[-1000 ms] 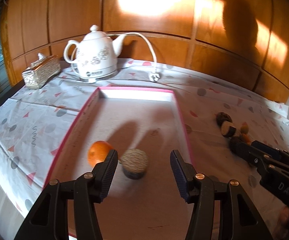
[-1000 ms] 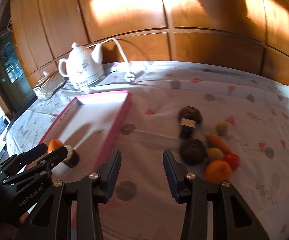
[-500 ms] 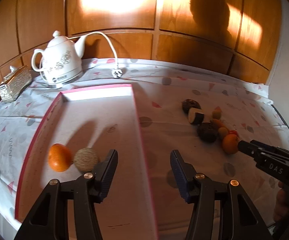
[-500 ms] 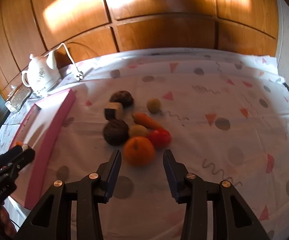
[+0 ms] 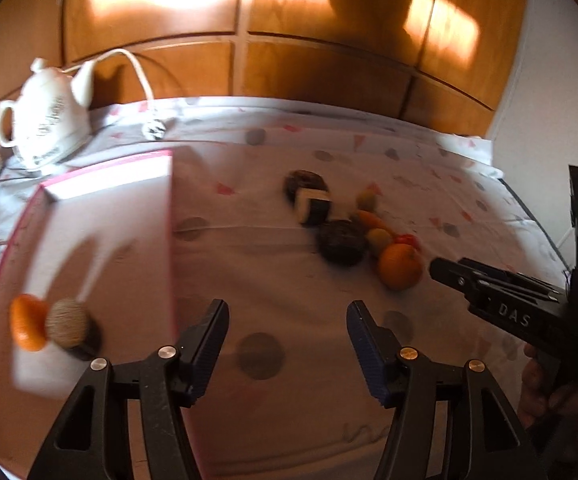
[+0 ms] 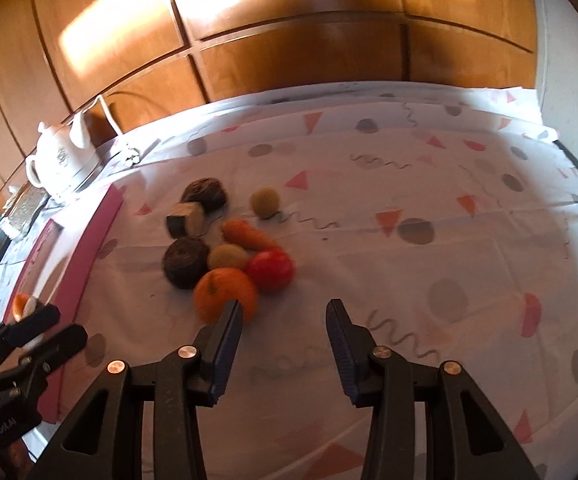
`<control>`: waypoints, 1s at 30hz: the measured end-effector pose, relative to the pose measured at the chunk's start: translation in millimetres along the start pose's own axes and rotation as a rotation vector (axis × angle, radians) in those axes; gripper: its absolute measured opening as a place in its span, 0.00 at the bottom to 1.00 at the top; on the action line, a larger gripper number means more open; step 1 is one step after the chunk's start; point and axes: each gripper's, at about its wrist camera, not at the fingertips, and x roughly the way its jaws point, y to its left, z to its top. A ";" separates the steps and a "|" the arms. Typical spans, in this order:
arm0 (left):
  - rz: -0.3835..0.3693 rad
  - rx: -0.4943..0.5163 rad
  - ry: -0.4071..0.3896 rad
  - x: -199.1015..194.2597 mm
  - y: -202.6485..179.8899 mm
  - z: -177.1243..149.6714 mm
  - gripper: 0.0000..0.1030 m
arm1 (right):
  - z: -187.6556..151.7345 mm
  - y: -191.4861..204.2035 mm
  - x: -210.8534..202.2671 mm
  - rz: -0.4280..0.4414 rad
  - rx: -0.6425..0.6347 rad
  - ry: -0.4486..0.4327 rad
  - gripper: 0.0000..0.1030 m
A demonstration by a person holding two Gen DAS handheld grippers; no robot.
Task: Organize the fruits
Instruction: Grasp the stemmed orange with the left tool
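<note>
Both claws are spread and hold nothing. The right claw (image 6: 285,316) hangs over the patterned surface (image 6: 449,208), its left finger (image 6: 229,328) just in front of a large orange (image 6: 219,288) at the near edge of the fruit cluster. The left claw (image 5: 287,320) hovers beside the pink-rimmed tray (image 5: 169,240), where a small orange (image 5: 27,322) touches a round tan fruit (image 5: 69,322) at the near left.

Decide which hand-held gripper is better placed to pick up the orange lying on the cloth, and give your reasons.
Right. The right hand-held gripper is open, with its left fingertip beside the orange. The left hand-held gripper, also open, is nearer the tray, with bare cloth between it and the orange.
</note>
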 end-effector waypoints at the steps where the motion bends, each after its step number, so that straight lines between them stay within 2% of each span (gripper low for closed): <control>1: -0.018 0.007 0.005 3.2 -3.7 0.7 0.60 | 0.6 -2.4 0.2 0.001 0.008 0.000 0.43; 10: -0.152 0.068 0.020 26.9 -42.1 15.3 0.60 | 3.2 -24.0 4.1 -0.052 0.029 0.000 0.39; 20: -0.163 0.096 0.057 62.9 -70.2 25.6 0.60 | 5.9 -42.2 9.2 -0.053 0.056 0.004 0.39; 24: -0.156 0.089 0.062 73.6 -72.5 25.7 0.55 | 6.6 -46.1 13.0 -0.053 0.063 0.011 0.39; 27: -0.173 0.083 0.070 79.0 -70.6 23.0 0.40 | 6.6 -48.8 13.9 -0.038 0.073 0.011 0.39; 30: -0.181 0.100 0.053 74.2 -69.1 19.7 0.38 | 7.0 -45.3 14.0 -0.016 0.064 0.008 0.39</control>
